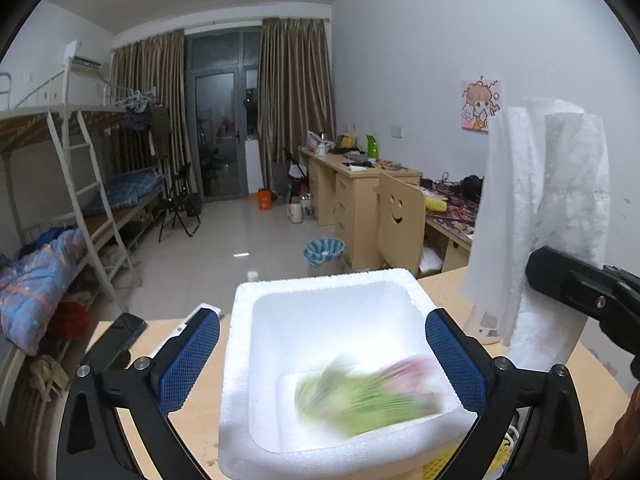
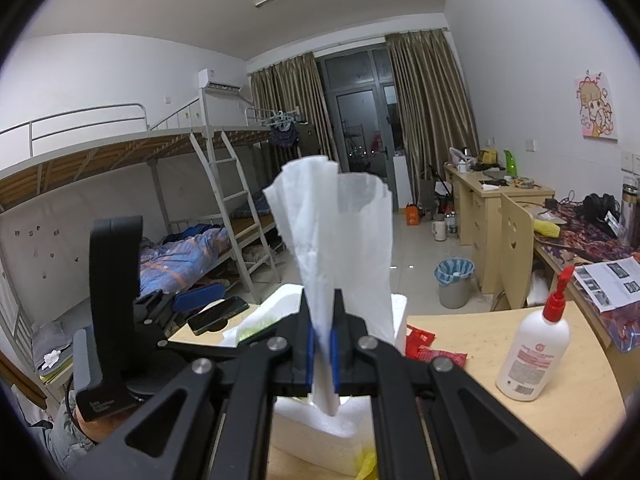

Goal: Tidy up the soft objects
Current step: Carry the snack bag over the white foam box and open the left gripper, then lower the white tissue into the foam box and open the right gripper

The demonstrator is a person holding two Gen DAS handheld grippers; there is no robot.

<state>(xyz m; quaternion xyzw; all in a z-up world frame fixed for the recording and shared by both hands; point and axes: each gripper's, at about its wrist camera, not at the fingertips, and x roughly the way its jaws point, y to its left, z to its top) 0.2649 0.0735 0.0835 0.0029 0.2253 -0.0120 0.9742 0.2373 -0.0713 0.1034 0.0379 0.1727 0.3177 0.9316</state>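
One white foam box [image 1: 320, 292] sits on the near table [image 1: 448, 280], and one blurred green-and-pink soft packet [image 1: 368, 396] lies inside it. The left gripper [image 1: 322, 360] stands wide, empty, its two blue pads straddling the box. The right gripper [image 2: 323, 354], to the right, pinches one white tissue sheet [image 2: 340, 232] upright. One white pump bottle [image 2: 534, 354] stands far right

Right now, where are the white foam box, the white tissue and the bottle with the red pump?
foam box [image 1: 240, 360], left wrist view, its left wall.
tissue [image 2: 344, 240], right wrist view, its middle.
pump bottle [image 2: 532, 352], right wrist view, its white body.
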